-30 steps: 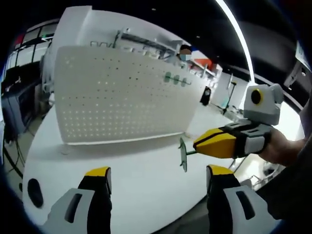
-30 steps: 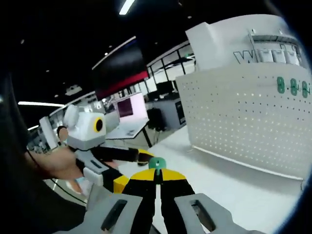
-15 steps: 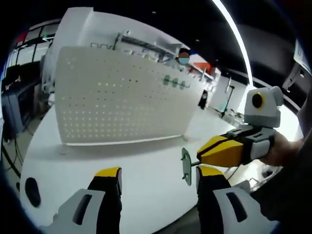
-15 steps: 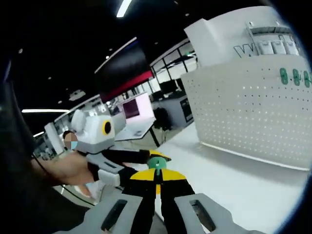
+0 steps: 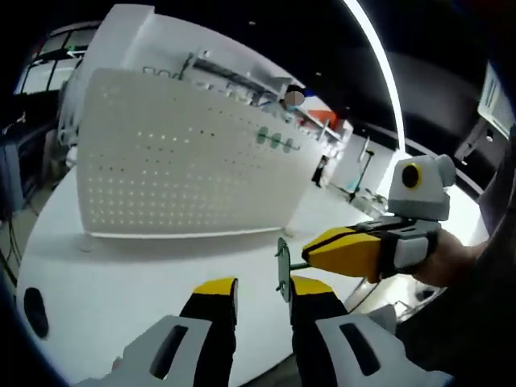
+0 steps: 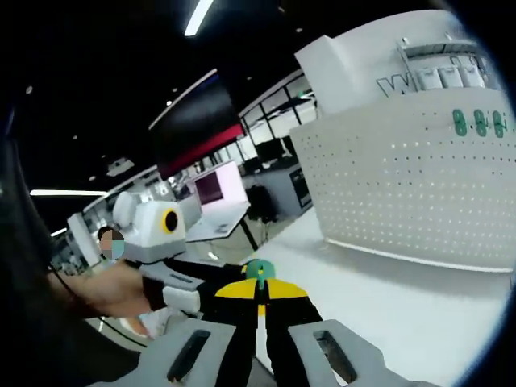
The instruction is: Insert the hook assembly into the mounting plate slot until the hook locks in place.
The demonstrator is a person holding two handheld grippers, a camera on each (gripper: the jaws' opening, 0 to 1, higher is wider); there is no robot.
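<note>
My right gripper (image 6: 258,292) is shut on the hook assembly (image 6: 258,269), whose green end pokes out above its yellow tips. From the left gripper view, the right gripper (image 5: 310,258) comes in from the right, held in a hand, with the hook's thin green plate (image 5: 282,270) on edge at its tip. My left gripper (image 5: 262,290) is open with a narrow gap, and the plate hangs just above its right jaw. The left gripper (image 6: 211,276) also appears in the right gripper view. The mounting plate, a white pegboard (image 5: 177,169) (image 6: 411,185), stands upright beyond.
The round white table (image 5: 121,266) (image 6: 419,306) carries the pegboard. Small green pieces (image 5: 274,139) (image 6: 480,122) hang on its upper part. A dark round hole (image 5: 34,310) sits near the table's left edge. A person's hand (image 6: 113,286) holds the left gripper. Desks and screens lie behind.
My left gripper's jaws have narrowed a lot. The green plate held by the right gripper now sits closer, right over the left gripper's right jaw.
</note>
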